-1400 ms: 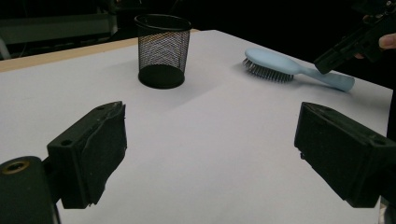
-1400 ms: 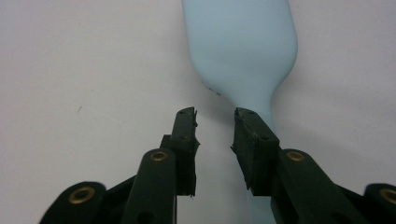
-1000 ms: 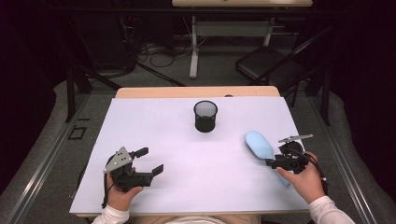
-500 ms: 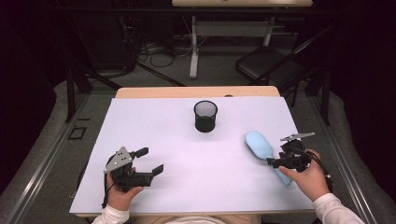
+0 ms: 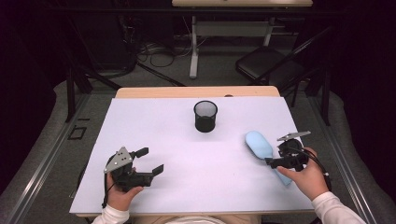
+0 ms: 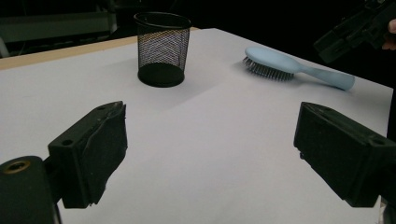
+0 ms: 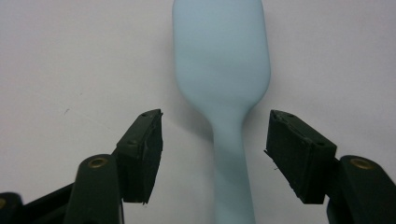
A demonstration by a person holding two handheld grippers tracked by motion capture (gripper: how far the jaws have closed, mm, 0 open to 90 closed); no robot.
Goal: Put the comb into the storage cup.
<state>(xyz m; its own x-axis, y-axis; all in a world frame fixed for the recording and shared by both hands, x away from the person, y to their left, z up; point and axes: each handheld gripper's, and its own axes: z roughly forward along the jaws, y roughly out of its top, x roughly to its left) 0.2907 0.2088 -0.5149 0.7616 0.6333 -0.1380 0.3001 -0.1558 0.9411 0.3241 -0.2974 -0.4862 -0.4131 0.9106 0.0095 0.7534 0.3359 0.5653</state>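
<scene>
While the right gripper (image 7: 215, 140) hangs over the pale blue hairbrush (image 5: 259, 144), its jaws have just been opening and stand apart either side of the handle, no contact. Brush lies bristles-down on the white table cover (image 5: 177, 186), right side. Black mesh cup (image 5: 205, 115) upright near centre-back, well apart from the brush, nothing between them. Left gripper (image 5: 148, 161) at front left, jaws apart, empty.
</scene>
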